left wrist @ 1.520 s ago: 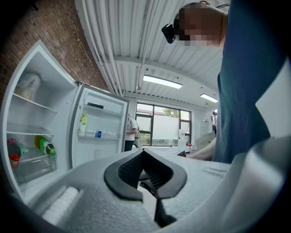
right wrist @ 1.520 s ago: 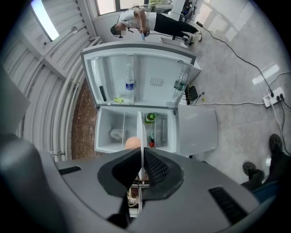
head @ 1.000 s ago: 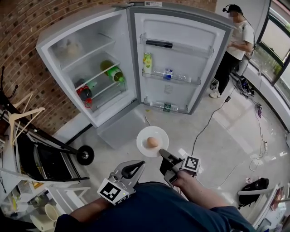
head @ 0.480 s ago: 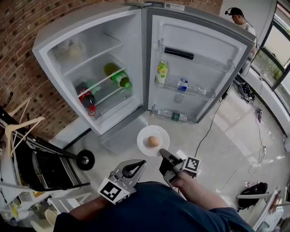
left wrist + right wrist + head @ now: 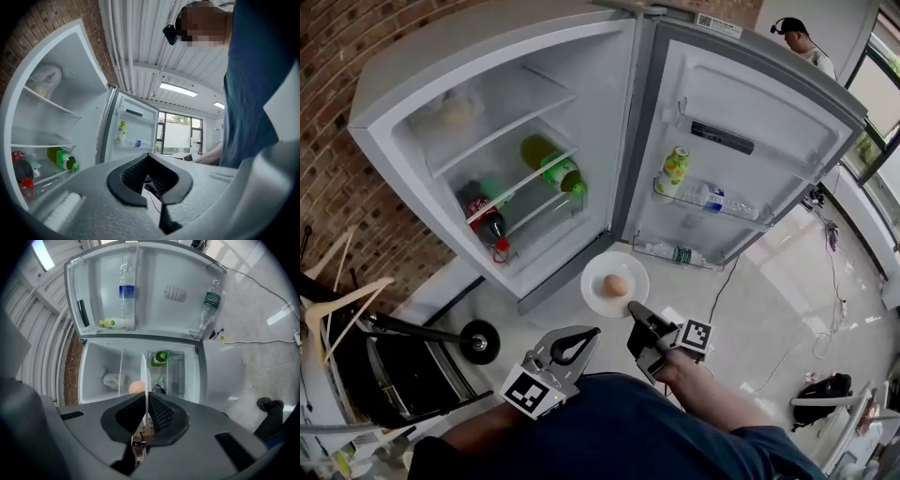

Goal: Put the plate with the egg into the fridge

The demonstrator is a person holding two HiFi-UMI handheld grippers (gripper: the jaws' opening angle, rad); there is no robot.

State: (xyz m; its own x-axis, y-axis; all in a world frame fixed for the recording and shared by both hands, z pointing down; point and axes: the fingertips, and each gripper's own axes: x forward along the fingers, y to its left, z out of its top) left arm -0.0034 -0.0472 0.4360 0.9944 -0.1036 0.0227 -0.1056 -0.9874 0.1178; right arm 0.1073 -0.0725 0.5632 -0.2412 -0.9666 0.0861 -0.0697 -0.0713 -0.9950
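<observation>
The right gripper (image 5: 636,319) has its jaws pinched on the near rim of the plate (image 5: 598,277), so the plate juts straight out from them toward the fridge (image 5: 441,66), held level, the egg (image 5: 616,285) at its middle; it hangs just outside the fridge's open front, not yet inside. The left gripper (image 5: 581,336), jaws pressed together on nothing, sits farther back from the fridge; to my eye the right one must carry the plate forward onto a shelf (image 5: 504,132).

Plate (image 5: 598,280) with egg (image 5: 616,285) carried closer to open fridge (image 5: 441,66).
</observation>
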